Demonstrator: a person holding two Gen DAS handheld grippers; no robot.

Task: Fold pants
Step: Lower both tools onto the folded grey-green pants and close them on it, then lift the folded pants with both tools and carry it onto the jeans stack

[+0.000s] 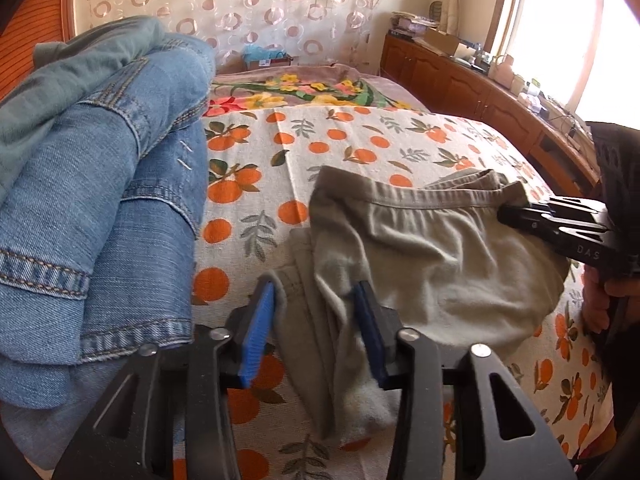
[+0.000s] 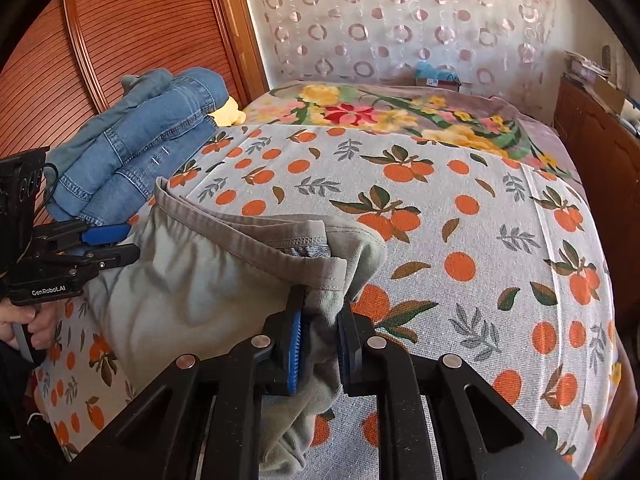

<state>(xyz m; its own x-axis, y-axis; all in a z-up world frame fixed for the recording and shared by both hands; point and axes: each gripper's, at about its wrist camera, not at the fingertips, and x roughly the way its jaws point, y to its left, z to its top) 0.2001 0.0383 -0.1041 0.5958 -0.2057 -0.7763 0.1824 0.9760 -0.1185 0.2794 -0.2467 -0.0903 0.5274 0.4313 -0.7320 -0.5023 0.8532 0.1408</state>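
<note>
Grey pants (image 1: 420, 248) lie crumpled on the orange-print bedsheet (image 1: 320, 140), waistband toward the far side. My left gripper (image 1: 314, 320) has its blue pads on either side of a bunched fold at the pants' left edge, and the cloth fills the gap. Seen from the right wrist, this left gripper (image 2: 128, 242) meets the pants (image 2: 192, 280) at their left side. My right gripper (image 2: 320, 340) is shut on a gathered corner of the waistband, with cloth hanging below the pads. In the left wrist view the right gripper (image 1: 506, 214) bites the waistband's right end.
A stack of folded blue jeans (image 1: 100, 200) (image 2: 140, 148) sits on the bed's left side, close to my left gripper. A floral blanket (image 2: 380, 112) covers the far end. A wooden cabinet (image 1: 460, 80) runs along the right, and a slatted wooden door (image 2: 120, 40) stands at the left.
</note>
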